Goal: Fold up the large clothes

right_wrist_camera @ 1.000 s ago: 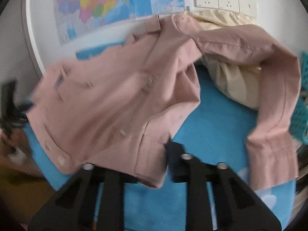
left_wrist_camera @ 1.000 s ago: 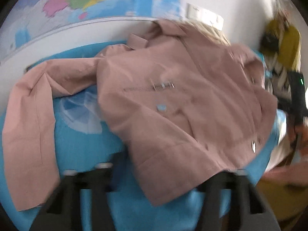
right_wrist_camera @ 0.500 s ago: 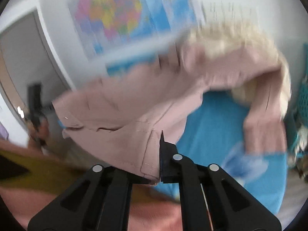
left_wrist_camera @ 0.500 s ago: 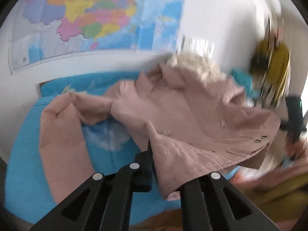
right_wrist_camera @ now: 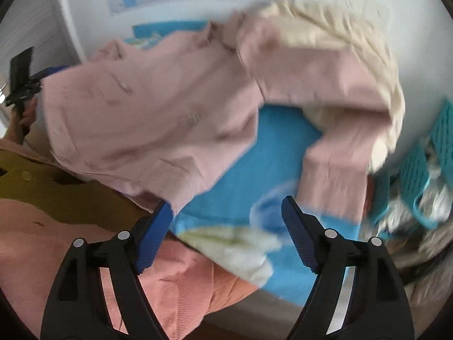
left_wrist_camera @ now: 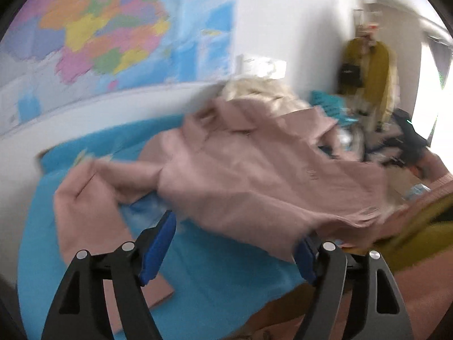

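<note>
A large dusty-pink jacket (left_wrist_camera: 254,175) lies spread on a blue table cover (left_wrist_camera: 220,266), its hem near the front edge. One sleeve (left_wrist_camera: 87,215) runs down the left side. In the right wrist view the jacket (right_wrist_camera: 147,124) fills the left and its other sleeve (right_wrist_camera: 337,167) bends down at the right. My left gripper (left_wrist_camera: 237,246) is open, just in front of the hem. My right gripper (right_wrist_camera: 226,218) is open and empty, with the hem by its left finger. Both views are blurred.
A cream garment (right_wrist_camera: 339,28) is piled at the back by the wall. A teal basket (right_wrist_camera: 436,153) with clothes stands at the right. A map (left_wrist_camera: 113,34) and sockets (left_wrist_camera: 260,65) are on the wall. The person's pink and mustard clothing (right_wrist_camera: 85,198) is at the front edge.
Both grippers were shut on the jacket's hem half a second ago and have now opened. The jacket has dropped onto the blue cover, and both grippers have drawn back from it.
</note>
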`<state>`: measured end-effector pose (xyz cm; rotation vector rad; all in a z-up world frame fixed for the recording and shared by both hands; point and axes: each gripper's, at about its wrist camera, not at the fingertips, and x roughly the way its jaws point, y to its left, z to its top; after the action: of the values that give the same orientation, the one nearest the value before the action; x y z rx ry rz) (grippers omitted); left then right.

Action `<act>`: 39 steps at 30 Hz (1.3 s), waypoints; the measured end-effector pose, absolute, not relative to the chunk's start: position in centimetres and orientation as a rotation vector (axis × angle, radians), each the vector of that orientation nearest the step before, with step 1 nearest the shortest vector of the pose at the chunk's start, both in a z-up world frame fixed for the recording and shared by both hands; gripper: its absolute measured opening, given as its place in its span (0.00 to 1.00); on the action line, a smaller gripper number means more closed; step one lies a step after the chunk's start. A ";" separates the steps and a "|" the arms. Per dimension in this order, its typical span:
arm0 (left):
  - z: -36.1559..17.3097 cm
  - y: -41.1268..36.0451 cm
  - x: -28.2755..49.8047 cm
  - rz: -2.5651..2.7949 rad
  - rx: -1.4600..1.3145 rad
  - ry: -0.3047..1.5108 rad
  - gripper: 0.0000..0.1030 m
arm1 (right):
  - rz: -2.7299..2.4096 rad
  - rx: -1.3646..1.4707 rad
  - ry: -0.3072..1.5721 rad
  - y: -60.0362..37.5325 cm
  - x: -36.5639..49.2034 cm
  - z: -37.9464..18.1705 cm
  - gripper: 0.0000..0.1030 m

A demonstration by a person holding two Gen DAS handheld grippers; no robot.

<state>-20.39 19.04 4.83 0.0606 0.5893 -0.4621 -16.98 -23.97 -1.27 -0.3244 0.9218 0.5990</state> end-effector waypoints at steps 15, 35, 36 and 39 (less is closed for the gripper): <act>3.7 16.3 -6.1 -0.202 0.182 0.654 0.81 | 0.475 -0.247 0.651 -16.4 -4.8 2.3 0.65; -1.5 17.9 16.3 -0.010 0.064 0.869 0.05 | 0.345 -0.365 0.583 -7.7 12.6 3.1 0.07; -1.1 18.4 16.4 0.008 0.046 0.847 0.05 | 0.348 -0.331 0.573 -7.8 13.1 3.6 0.07; -1.6 19.1 17.2 0.036 0.033 0.848 0.05 | 0.326 -0.306 0.616 -7.5 15.4 2.6 0.08</act>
<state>17.15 19.11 -1.58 0.0330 0.8482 0.0361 15.40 -7.50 2.64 -0.3057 0.6162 0.3262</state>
